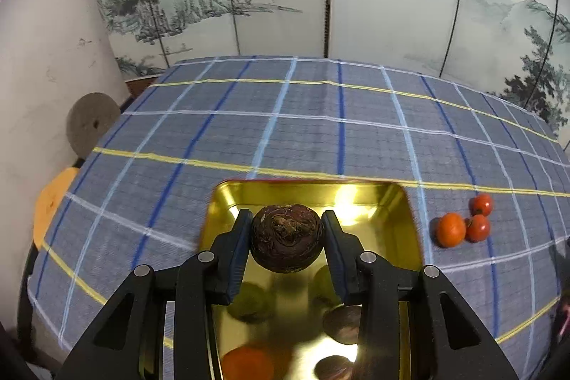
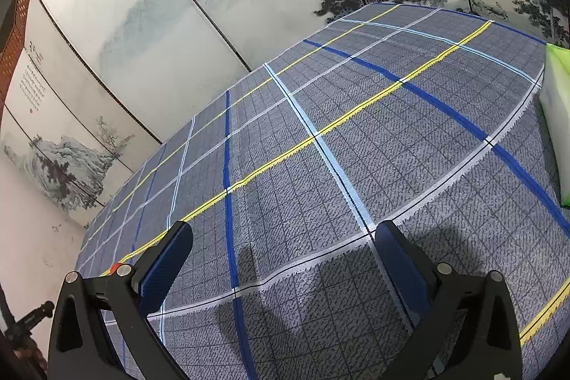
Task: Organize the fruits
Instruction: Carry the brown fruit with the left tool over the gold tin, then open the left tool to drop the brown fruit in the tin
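A: Gold tray (image 1: pixel 395 202) fills the lower middle; the left gripper (image 1: pixel 287 239) pinches a brown fruit (image 1: pixel 286 237) above it.

B: Lower it onto a bare patch before releasing. The right gripper (image 2: pixel 283 253) is spread, empty.

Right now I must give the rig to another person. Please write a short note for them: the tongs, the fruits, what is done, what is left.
Left tongs: shut on a round dark brown fruit, held above the shiny gold metal tray.
Right tongs: open, empty, over the blue checked tablecloth.
Done: several fruits already lie in the tray, among them a brown one and an orange one.
Left: set down the held fruit, then collect the three small orange-red fruits on the cloth right of the tray.
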The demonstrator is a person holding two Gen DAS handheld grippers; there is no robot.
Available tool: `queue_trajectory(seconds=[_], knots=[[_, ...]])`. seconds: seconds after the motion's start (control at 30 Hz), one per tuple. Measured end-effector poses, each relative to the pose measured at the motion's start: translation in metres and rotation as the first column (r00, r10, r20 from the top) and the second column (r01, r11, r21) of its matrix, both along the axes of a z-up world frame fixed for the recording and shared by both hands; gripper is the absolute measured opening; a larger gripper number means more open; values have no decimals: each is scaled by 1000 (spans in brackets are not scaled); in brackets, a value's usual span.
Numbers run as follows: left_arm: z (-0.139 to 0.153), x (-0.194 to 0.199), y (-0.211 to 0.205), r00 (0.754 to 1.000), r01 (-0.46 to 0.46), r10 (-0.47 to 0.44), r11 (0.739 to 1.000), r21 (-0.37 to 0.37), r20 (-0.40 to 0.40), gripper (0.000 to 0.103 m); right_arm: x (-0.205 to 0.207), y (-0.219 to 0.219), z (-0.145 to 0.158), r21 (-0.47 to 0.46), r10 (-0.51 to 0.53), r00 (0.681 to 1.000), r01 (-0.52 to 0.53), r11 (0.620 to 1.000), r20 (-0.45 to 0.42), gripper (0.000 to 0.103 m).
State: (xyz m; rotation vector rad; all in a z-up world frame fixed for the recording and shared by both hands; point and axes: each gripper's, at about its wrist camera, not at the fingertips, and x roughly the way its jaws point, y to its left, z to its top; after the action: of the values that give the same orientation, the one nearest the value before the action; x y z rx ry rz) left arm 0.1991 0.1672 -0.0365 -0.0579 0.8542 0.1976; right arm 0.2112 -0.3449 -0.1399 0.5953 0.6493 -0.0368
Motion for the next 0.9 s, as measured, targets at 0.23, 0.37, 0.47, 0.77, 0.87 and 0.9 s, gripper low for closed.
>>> queue_trajectory(seconds=[0.23,0.37,0.47,0.77,0.87,0.9], knots=[[-24,35,-20,996,19,-22,999,-34,-85,41,0,0,0,1,0,1000,0,1000,0,102],[-40,49,-20,990,6,-12,999,-39,-143,41,0,0,0,-1,0,1000,0,1000,-1,102],[-46,55,-21,988,8,-13,999,-32,-156,41,0,0,0,0,-1,1000,1,1000,0,102],[-63,65,-17,980,-1,-2,1000,-16,-197,41,1,1,0,1,0,1000,0,1000,0,102],[-68,68,-18,977,2,-4,1000,-11,-213,41,1,1,0,1,0,1000,0,1000,0,102],[-69,68,-18,977,1,-2,1000,-6,-214,41,1,1,0,1,0,1000,0,1000,0,102]])
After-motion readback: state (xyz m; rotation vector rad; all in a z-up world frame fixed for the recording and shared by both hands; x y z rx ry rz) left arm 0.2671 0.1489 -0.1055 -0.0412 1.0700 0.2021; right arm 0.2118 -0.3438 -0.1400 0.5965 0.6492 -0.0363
